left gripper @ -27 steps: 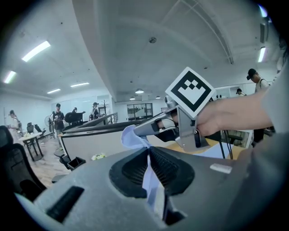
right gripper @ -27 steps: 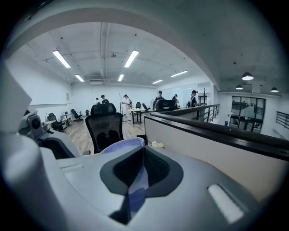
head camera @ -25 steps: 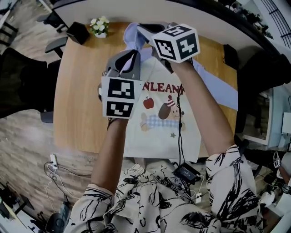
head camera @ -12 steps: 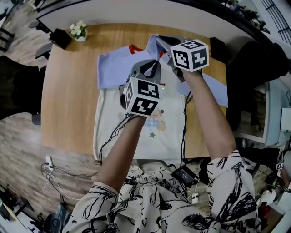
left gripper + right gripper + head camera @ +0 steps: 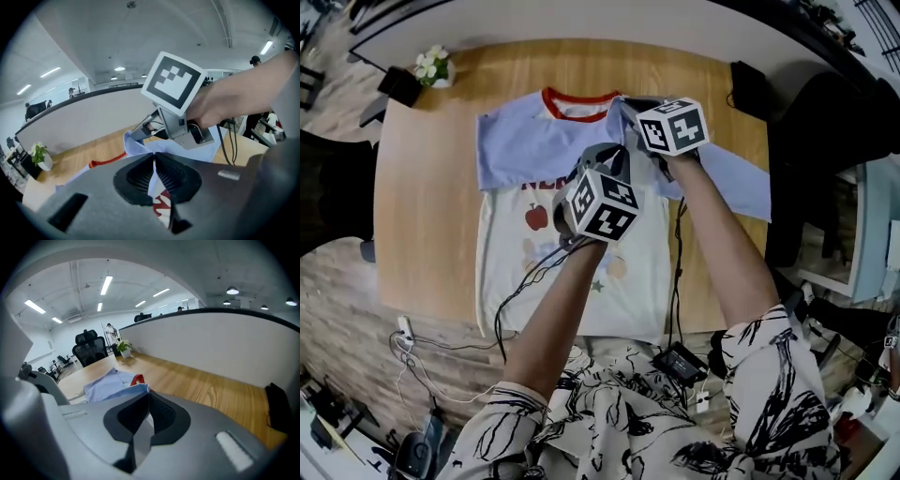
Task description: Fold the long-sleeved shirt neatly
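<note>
The long-sleeved shirt [image 5: 511,244] lies face up on the wooden table [image 5: 422,206]. It has a cream body with a cartoon print, pale blue sleeves and a red collar [image 5: 577,97]. One blue sleeve [image 5: 736,178] runs off to the right. My left gripper [image 5: 606,159] is over the chest, shut on a pinch of cream fabric with red print [image 5: 161,204]. My right gripper [image 5: 628,103] is just right of the collar, shut on pale fabric [image 5: 143,432]. In the left gripper view the right gripper [image 5: 137,136] shows just ahead, above blue cloth.
A small potted plant [image 5: 433,66] and a black box [image 5: 397,84] stand at the table's far left corner. Another black object [image 5: 748,84] sits at the far right. Cables [image 5: 679,272] hang over the near edge to a black adapter [image 5: 679,360]. A curved partition borders the far side.
Both grippers have come down and moved away from me toward the collar, still holding fabric. The shirt now lies spread flatter, with blue cloth across the top of the chest.
</note>
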Available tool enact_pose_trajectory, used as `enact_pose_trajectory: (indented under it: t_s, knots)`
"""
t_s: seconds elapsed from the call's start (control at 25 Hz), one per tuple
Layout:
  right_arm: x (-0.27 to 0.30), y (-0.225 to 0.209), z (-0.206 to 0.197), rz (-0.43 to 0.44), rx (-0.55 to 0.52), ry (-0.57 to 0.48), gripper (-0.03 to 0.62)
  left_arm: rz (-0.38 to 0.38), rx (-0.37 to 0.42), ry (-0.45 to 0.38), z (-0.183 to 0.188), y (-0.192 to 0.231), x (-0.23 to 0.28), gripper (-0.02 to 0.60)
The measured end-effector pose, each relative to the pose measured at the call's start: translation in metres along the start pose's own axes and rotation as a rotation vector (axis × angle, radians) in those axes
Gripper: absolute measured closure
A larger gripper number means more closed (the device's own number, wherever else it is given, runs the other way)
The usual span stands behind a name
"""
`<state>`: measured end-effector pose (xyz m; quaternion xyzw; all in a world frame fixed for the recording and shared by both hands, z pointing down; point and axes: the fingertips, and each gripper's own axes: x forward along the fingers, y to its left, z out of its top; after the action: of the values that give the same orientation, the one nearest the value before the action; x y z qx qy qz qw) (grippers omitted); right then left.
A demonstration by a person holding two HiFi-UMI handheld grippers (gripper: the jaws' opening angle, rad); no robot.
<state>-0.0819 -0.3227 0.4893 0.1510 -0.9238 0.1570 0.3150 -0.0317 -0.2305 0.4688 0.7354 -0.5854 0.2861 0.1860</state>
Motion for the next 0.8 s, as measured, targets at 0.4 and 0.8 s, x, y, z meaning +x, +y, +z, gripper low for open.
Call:
enact_pose_trajectory:
  t_s: [0.4,0.8]
  knots:
    - [0.011,-0.042,-0.076,-0.052,-0.053,0.271,0.542,-0.125,0.131,0.153,-0.046,-0.052,0.065,0.561]
    - [-0.082,-0.076,-0.089,-0.224,0.149,0.119,0.454,-0.286,0.222,0.141,-0.065,-0.09,0.073,0.36]
